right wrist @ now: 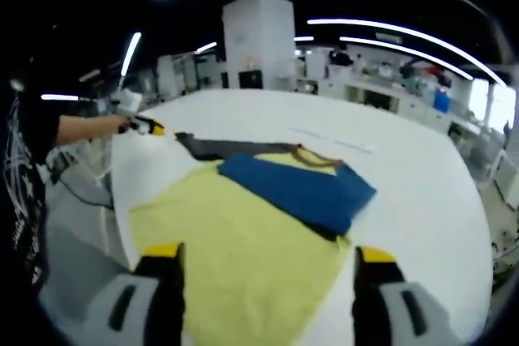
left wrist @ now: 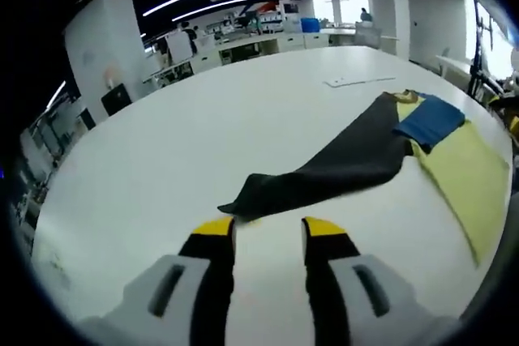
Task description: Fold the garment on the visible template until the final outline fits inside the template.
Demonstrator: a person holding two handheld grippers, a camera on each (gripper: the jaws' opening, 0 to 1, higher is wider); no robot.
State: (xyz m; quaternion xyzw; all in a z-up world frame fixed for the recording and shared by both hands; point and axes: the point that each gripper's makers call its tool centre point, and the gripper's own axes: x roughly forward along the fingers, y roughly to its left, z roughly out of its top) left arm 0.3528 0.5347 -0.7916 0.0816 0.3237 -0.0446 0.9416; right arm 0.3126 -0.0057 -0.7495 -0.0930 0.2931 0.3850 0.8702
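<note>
The garment lies flat on the white table (left wrist: 162,151): a yellow body (right wrist: 243,241), a blue sleeve (right wrist: 296,188) folded over it, and a black sleeve (left wrist: 340,164) stretched out to the side. My left gripper (left wrist: 266,228) is open just short of the black sleeve's end (left wrist: 239,204), with bare table between its yellow-tipped fingers. My right gripper (right wrist: 268,253) stands wide open over the yellow hem, with nothing in it. In the right gripper view, the left gripper (right wrist: 144,126) is at the table's edge beside the black sleeve (right wrist: 219,147), held by a person's arm (right wrist: 81,127).
A thin pale strip (left wrist: 357,81) lies on the table beyond the garment's brown collar (right wrist: 316,155). Desks, shelves and a white pillar (right wrist: 258,38) stand far behind. The table edge (right wrist: 117,200) runs close to the garment's left side.
</note>
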